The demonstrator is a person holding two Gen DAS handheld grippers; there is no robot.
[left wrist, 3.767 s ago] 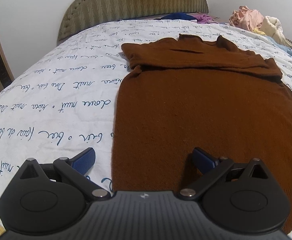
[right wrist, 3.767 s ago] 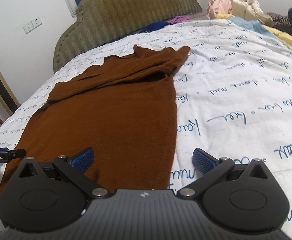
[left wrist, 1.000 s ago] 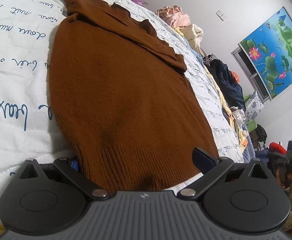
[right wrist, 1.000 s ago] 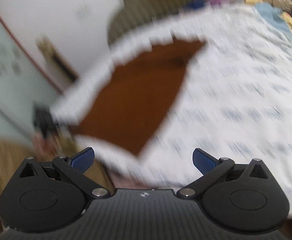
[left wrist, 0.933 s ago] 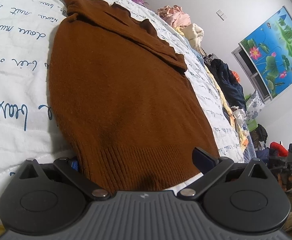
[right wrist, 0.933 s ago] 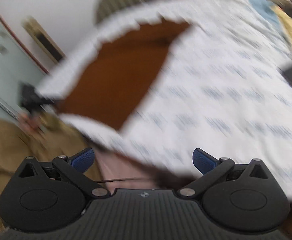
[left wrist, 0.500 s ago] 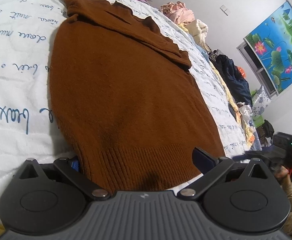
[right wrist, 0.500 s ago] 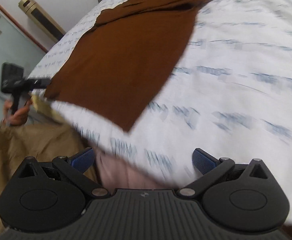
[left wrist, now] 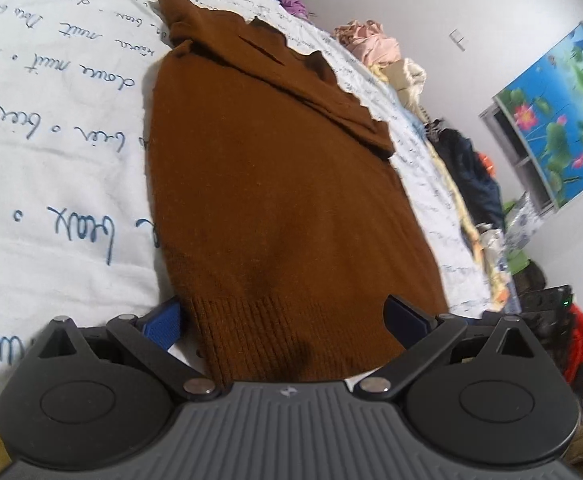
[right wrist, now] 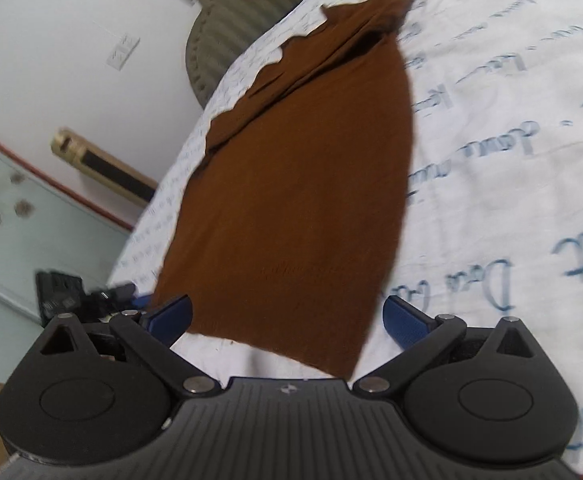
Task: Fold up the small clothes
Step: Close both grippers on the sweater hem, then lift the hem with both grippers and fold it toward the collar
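Brown knit sweater (left wrist: pixel 275 184) flat on white script-printed bedsheet (left wrist: pixel 51 152). Left gripper (left wrist: pixel 283 320) and right gripper (right wrist: pixel 287 316) at near hem, jaws spread.

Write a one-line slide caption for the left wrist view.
Open left tongs straddle the ribbed hem of a brown sweater lying flat on a script-printed bedsheet.

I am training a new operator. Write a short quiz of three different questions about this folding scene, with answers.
1. True or false: the left hand-held gripper is open around the hem of the brown sweater.
2. What lies under the sweater?
3. The right hand-held gripper is: A) shut on the sweater, B) open at the hem.

Key: 1 true; 2 the white bedsheet with blue writing; 3 B.
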